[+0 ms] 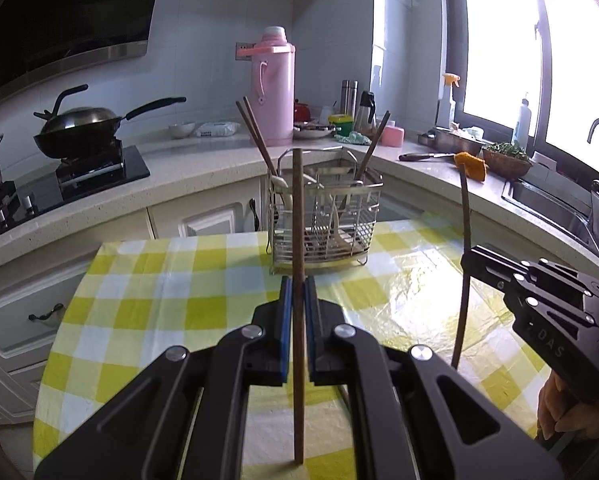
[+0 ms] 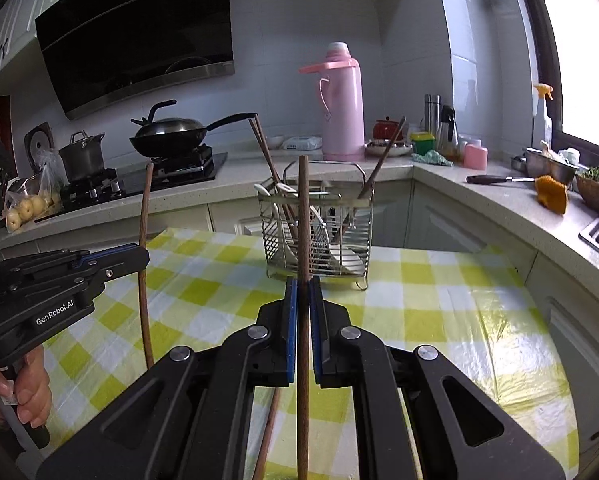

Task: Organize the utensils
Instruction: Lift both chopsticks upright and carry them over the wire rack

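My left gripper (image 1: 298, 284) is shut on a brown wooden chopstick (image 1: 297, 220), held upright above the table. My right gripper (image 2: 303, 284) is shut on a second chopstick (image 2: 304, 216), also upright. Each gripper shows in the other's view: the right gripper (image 1: 469, 258) at the right with its chopstick (image 1: 465, 216), the left gripper (image 2: 141, 256) at the left with its chopstick (image 2: 144, 216). A wire utensil caddy (image 1: 325, 224) stands at the table's far edge, ahead of both grippers (image 2: 319, 232). It holds several chopsticks and white spoons. Another chopstick (image 2: 269, 432) lies on the table under my right gripper.
The table has a yellow-green checked cloth (image 1: 159, 292). Behind it runs a counter with a pink thermos (image 1: 273, 88), a wok on the stove (image 1: 79, 128), a knife (image 1: 423, 156), an orange cloth (image 1: 471, 166) and a sink (image 1: 547, 204) at the right.
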Motion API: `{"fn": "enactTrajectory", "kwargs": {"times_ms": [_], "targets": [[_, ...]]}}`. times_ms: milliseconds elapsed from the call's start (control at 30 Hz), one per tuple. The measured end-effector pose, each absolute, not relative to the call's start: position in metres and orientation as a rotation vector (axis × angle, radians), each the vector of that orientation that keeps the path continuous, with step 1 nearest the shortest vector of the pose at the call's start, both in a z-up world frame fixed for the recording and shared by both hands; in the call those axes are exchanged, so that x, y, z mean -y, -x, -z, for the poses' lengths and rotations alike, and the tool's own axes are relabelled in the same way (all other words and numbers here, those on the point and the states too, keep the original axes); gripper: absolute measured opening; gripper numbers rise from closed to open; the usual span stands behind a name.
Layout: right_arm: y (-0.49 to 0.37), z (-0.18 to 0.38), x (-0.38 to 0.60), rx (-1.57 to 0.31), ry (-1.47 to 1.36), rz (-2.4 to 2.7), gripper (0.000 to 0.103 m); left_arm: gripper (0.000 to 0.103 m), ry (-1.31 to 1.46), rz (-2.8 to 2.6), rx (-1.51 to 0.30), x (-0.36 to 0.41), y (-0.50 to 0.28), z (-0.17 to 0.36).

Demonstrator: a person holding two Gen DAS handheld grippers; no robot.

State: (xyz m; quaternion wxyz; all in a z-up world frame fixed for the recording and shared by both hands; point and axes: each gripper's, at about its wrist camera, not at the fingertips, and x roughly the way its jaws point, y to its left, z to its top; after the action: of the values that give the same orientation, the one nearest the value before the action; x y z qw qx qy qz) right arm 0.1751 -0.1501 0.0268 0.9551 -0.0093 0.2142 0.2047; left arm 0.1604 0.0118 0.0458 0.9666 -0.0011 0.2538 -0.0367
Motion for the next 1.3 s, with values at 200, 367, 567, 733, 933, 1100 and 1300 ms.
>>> {"fn": "enactTrajectory", "kwargs": {"times_ms": [200, 367, 567, 733, 933, 1100, 1300], "targets": [[-0.173, -0.048, 0.145, -0.389, 0.029, -0.419, 0.007, 0.006, -0.012, 0.089, -0.463, -0.006, -0.158, -0.065], [-0.176, -0.063, 0.146, -0.360, 0.017, -0.417, 0.007, 0.006, -0.005, 0.095, -0.435, -0.006, -0.162, -0.074], [-0.184, -0.078, 0.147, -0.332, 0.021, -0.410, 0.007, 0.006, -0.003, 0.084, -0.405, -0.011, -0.170, -0.085], [-0.203, -0.084, 0.150, -0.335, 0.010, -0.410, 0.007, 0.006, -0.008, 0.078, -0.382, -0.014, -0.183, -0.100], [-0.235, -0.105, 0.157, -0.320, -0.006, -0.402, 0.007, 0.006, -0.005, 0.085, -0.359, -0.016, -0.209, -0.129], [-0.262, -0.125, 0.160, -0.303, -0.010, -0.398, 0.007, 0.006, -0.008, 0.080, -0.338, -0.016, -0.237, -0.154], [-0.296, -0.150, 0.164, -0.284, -0.025, -0.382, 0.007, 0.006, 0.025, 0.088, -0.331, -0.020, -0.277, -0.185]]}}
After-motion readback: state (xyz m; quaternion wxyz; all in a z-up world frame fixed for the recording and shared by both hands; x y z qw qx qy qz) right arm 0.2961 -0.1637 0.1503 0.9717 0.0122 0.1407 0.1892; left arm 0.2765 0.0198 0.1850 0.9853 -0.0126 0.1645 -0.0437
